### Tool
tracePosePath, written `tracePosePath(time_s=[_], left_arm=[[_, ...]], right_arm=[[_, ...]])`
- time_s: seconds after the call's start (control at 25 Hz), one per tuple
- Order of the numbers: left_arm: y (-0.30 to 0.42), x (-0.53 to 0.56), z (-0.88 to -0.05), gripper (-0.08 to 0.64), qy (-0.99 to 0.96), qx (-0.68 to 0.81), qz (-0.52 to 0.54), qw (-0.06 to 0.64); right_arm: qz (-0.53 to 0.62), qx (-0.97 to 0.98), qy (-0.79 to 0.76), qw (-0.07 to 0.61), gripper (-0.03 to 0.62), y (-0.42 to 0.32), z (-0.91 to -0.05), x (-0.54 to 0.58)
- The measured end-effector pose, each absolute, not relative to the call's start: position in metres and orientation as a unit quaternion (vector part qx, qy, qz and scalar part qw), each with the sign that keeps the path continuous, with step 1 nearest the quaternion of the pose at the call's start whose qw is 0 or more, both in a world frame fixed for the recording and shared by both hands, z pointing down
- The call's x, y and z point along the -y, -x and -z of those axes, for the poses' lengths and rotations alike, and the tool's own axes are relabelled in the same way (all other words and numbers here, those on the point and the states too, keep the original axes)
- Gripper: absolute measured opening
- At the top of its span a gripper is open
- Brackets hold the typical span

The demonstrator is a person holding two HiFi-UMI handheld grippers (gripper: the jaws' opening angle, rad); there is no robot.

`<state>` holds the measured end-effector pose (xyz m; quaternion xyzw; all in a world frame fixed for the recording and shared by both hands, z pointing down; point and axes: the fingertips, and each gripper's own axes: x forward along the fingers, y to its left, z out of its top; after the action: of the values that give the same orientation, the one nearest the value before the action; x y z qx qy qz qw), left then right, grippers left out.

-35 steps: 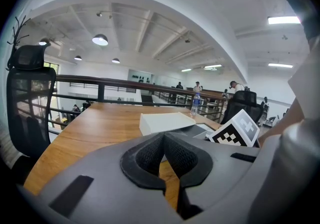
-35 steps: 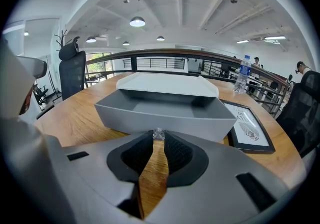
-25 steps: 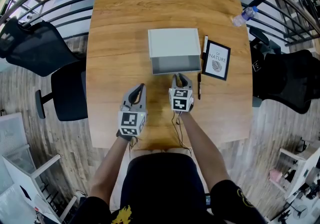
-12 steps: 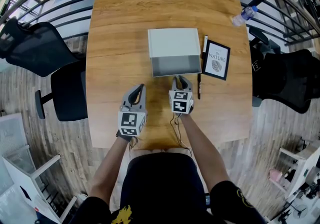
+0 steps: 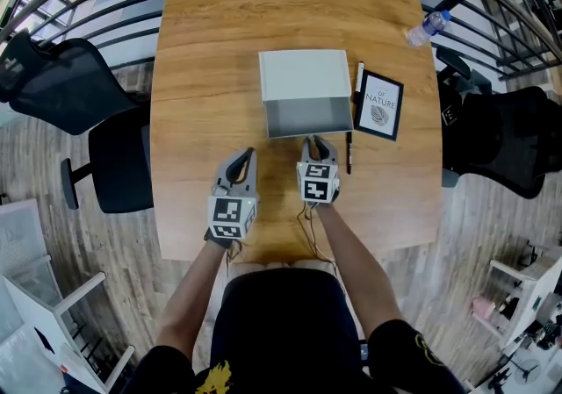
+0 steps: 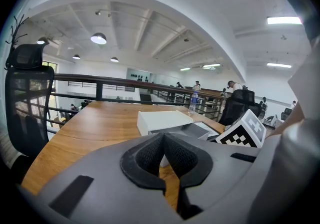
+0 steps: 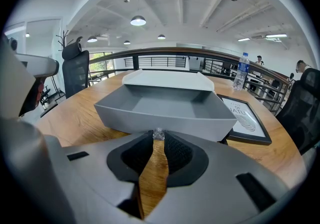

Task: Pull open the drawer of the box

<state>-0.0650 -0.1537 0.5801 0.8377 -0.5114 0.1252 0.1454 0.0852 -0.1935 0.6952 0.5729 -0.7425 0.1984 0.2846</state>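
Wooden worktop seen from above, so going left to right: a black office chair is parked off the left edge. Next, the left gripper hangs over the near part of the worktop, well short of the box, with its jaws pressed together on nothing at all. Dead centre is the pale grey box. Its drawer is already slid out toward the person, far enough that you can see the whole empty inside. The right gripper sits right at the drawer's front, jaws pinched down on the little clear knob in the middle of the front panel. Further right there's a black pen, a framed print and a water bottle near the far corner, none of them involved. So I'd say the pull is pretty much done. What's left looks like maybe a touch more travel, if the drawer has any, and then letting go of the knob.
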Motion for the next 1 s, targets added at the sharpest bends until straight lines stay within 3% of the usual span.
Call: tracePosePath(time_s=[1.0], left_arm=[[0.0591, 0.1484, -0.5847, 0.017, -0.839, 0.508, -0.13, 0.149]], right_arm=[[-0.199, 0.745, -0.567, 0.288, 0.066, -0.0847, -0.6981, 0.1839]])
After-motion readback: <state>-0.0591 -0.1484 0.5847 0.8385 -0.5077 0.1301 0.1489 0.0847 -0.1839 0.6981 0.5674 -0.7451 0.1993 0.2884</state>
